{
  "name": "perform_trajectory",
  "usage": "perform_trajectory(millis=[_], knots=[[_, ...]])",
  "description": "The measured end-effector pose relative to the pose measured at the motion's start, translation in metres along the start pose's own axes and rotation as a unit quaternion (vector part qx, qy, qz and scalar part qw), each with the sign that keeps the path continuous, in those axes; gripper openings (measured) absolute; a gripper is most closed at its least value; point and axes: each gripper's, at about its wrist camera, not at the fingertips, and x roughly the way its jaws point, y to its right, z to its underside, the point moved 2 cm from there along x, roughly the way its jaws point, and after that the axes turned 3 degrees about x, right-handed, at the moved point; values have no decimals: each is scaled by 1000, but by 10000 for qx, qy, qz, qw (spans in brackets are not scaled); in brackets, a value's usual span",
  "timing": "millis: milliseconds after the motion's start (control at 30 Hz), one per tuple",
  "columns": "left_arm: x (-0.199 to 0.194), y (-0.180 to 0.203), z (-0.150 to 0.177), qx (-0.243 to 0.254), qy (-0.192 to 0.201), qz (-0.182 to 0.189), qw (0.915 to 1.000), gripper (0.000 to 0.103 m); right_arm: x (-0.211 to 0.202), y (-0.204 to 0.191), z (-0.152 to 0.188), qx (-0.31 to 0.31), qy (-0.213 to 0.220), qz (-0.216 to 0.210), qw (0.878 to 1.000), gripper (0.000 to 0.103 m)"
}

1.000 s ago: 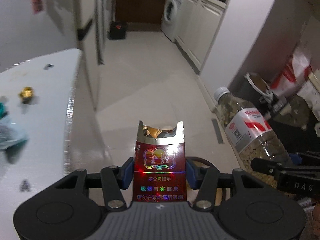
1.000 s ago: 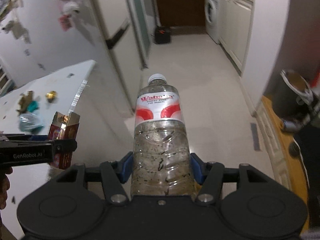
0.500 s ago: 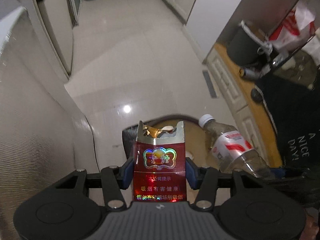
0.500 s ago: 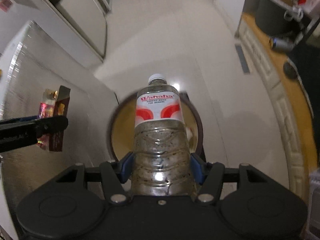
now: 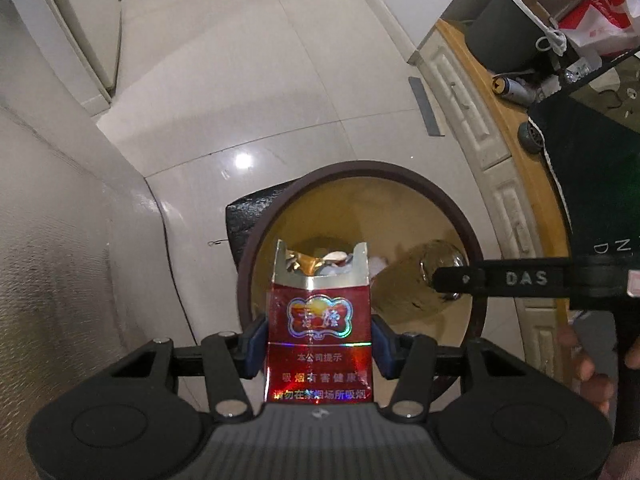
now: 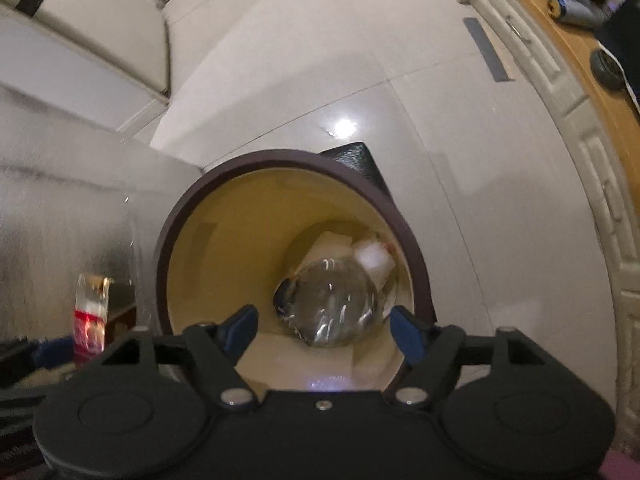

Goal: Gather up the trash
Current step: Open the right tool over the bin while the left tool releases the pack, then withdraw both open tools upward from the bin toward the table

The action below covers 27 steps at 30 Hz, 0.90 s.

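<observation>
My left gripper [image 5: 318,344] is shut on a torn red cigarette pack [image 5: 319,328] and holds it above the near rim of a round brown trash bin [image 5: 476,236] with a tan inside. My right gripper [image 6: 323,330] is open right over the bin [image 6: 172,232]. A clear plastic bottle [image 6: 330,306] lies inside the bin, base toward me, clear of the fingers. The bottle also shows in the left wrist view [image 5: 416,280], partly behind the right gripper's finger [image 5: 500,278]. The cigarette pack shows blurred at the left of the right wrist view [image 6: 90,316].
White paper scraps [image 6: 374,258] lie at the bin's bottom. A metal-faced table side [image 5: 48,264] stands at the left. A wood-edged cabinet [image 5: 500,120] curves along the right, with a dark pot [image 5: 508,32] and a red-white bag [image 5: 596,20] on it. Tiled floor [image 5: 260,80] lies beyond.
Both grippers tipped down over the trash bin. My right gripper opened and the bottle dropped into the bin. My left gripper still holds the cigarette pack.
</observation>
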Motion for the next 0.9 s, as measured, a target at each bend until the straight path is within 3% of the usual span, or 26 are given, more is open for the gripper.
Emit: perform_trajectory(millis=[100,167,200,700,900], knots=[[8,4,-6,-11,0,146,9999,56,-1,5,2,102,37,-56,9999,78],[12,5,-6,2,-65,190,9998,75,-1,8,2,146,41,-38,9999,78],[14,7,-5,57,-81,150,9998,77,-1,10,3,186,51,-46,9998,78],[23,12,12,231,-322,-31,9992,84,-7,20,11,184,74,-137,9997,77],[12,10,21,159,-236,-104,9995,94,-19,15,18,93,191,-220,9995,78]])
